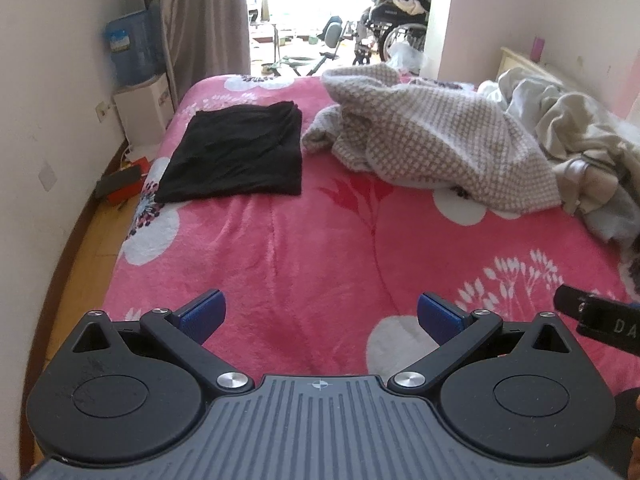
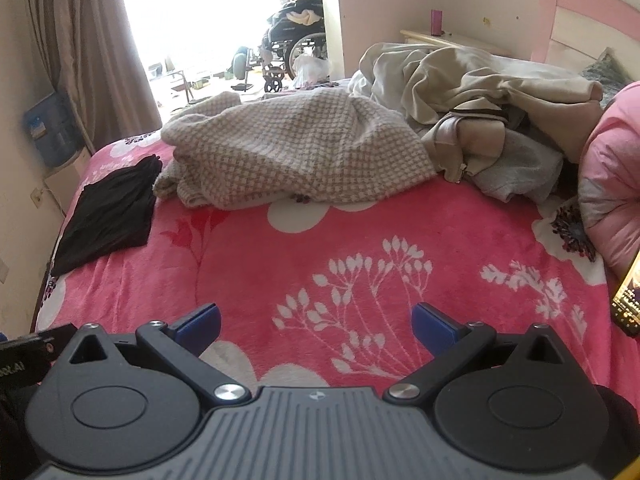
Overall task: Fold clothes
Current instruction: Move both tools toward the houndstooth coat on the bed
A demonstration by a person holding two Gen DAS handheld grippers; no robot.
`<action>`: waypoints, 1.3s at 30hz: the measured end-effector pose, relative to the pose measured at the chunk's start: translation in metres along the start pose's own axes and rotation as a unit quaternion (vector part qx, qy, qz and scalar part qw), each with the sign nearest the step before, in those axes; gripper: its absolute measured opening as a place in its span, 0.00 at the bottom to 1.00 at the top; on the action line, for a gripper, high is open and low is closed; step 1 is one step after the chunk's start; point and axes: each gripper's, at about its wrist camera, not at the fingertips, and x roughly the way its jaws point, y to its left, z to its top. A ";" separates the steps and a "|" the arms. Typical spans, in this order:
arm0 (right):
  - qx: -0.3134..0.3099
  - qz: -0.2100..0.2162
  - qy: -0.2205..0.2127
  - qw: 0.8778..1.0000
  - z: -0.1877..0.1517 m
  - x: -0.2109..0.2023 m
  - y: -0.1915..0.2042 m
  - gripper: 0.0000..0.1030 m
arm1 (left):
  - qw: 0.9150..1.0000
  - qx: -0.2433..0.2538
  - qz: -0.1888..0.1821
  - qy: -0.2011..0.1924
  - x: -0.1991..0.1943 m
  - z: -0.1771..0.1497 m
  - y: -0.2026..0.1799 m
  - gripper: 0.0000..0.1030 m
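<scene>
A bed with a pink blanket (image 1: pixel 304 240) fills both wrist views; every place below is given relative to the checked knit (image 1: pixel 432 140), a crumpled beige-and-white garment lying toward the far side of the bed.

To the left of the knit, just beside it but not clearly touching, lies a black garment (image 1: pixel 236 156), already folded into a flat rectangle whose long side runs away from the viewer.

The knit itself sprawls in a heap. Its long axis runs roughly from its far left end to its near right end, crossing in front of both tools rather than pointing at them.

To the right of the knit, and partly against it, sits a pile (image 2: pixel 480 92) of pale, unfolded clothes.

Nearer than the knit, over bare blanket, hover the two tools. The left gripper (image 1: pixel 320 316) has its blue pads spread wide with nothing between them. The knit lies ahead of it and to its right. The right gripper (image 2: pixel 316 316) is likewise spread wide and empty, and the knit lies ahead of it, a little to its left.

Judging from this, the knit looks like the next item to fold, and the right gripper seems slightly nearer to its near right edge. Both tools are still well apart from it.
</scene>
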 end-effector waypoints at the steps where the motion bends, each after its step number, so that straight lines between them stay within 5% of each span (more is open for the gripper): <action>1: 0.000 0.000 0.000 1.000 0.000 0.001 0.000 1.00 | 1.000 0.002 0.001 0.003 0.001 0.000 -0.001 1.00; 39: -0.011 -0.015 0.006 1.000 -0.003 0.006 0.008 1.00 | 1.000 0.018 0.019 0.018 0.008 -0.001 -0.001 1.00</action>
